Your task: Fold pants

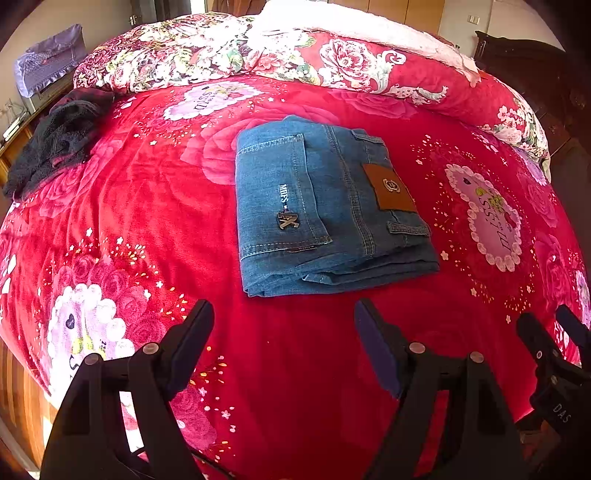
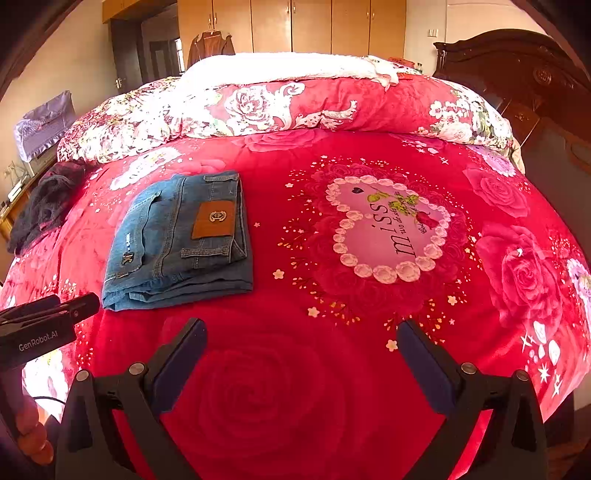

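Blue jeans (image 1: 325, 206) lie folded into a compact rectangle on the red floral blanket (image 1: 147, 221), back pocket and brown leather patch facing up. They also show in the right wrist view (image 2: 181, 240), left of centre. My left gripper (image 1: 284, 314) is open and empty, just in front of the jeans' near edge, not touching them. My right gripper (image 2: 303, 332) is open and empty over bare blanket (image 2: 295, 387), to the right of the jeans. The right gripper also shows in the left wrist view (image 1: 546, 325) at the lower right; the left gripper shows in the right wrist view (image 2: 55, 310) at the left edge.
A rolled floral quilt (image 2: 295, 107) lies along the far side of the bed. A dark garment (image 1: 55, 140) lies at the bed's left edge. A dark wooden headboard (image 2: 535, 85) stands at the right, wardrobes (image 2: 314, 26) behind.
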A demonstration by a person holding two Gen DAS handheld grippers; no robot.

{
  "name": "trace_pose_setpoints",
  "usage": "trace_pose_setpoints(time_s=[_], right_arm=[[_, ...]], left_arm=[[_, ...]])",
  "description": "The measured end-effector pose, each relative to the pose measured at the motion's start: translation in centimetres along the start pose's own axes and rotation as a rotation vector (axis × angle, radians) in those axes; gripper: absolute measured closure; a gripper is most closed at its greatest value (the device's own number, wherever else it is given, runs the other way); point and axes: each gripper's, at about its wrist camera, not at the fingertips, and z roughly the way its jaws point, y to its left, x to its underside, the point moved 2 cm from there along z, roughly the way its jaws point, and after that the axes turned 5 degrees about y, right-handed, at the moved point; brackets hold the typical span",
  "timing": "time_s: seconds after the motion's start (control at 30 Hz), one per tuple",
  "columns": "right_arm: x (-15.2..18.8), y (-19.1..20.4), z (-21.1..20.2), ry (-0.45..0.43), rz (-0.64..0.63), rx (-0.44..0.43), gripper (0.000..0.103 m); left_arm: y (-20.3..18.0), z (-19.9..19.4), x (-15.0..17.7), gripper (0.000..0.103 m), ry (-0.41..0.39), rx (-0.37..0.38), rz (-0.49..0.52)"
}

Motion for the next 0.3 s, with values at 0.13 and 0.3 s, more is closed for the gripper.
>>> trace_pose_setpoints(time_s=[0.13, 0.3], right_arm=[[0.43, -0.15, 0.05, 0.003, 0.002, 0.009, 0.0], [0.82, -0.2, 0.12, 0.002, 0.002, 0.013, 0.0]], left_arm=[[-0.34, -0.56, 0.28, 0.024, -0.01, 0.03, -0.009], [-0.87, -0.82, 0.87, 0.021, -0.01, 0.026, -0.009]])
